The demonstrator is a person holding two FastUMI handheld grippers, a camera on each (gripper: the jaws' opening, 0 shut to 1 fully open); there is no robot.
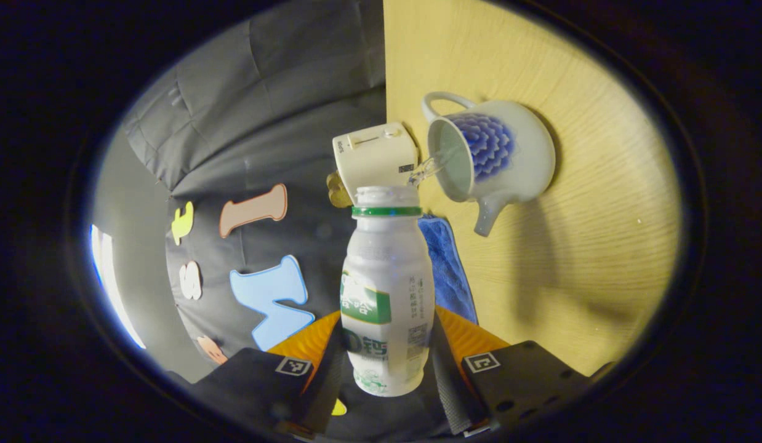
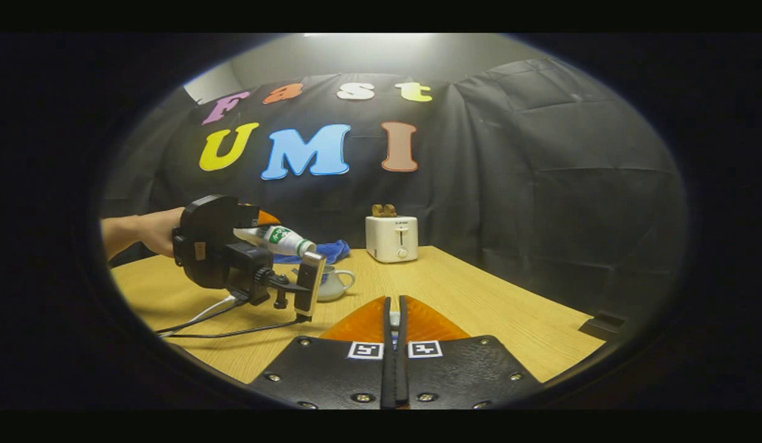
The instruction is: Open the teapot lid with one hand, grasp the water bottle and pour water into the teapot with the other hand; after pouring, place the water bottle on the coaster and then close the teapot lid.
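White plastic water bottle (image 1: 387,289), green neck band, uncapped: pinched between both fingers of the left gripper (image 1: 387,363), tipped with its mouth toward the open top of the teapot (image 1: 489,157). A thin clear stream runs from mouth to opening; pouring is the step in hand.

Teapot: pale ceramic, blue scale pattern, lid off, standing on the wooden table (image 1: 578,258).

Right gripper (image 2: 393,320): held low over the table well apart from the teapot, its jaws pressed nearly together on a small pale piece, probably the lid's knob, though too little shows to be sure.

Also present: cream toaster (image 2: 391,238) and blue cloth (image 1: 445,264), both beyond the teapot. Dark slab at table edge (image 2: 604,323), possibly the coaster; cannot tell.

Next move, as judged: right the bottle once enough is poured, carry it upright to the coaster, release, then refit the lid.
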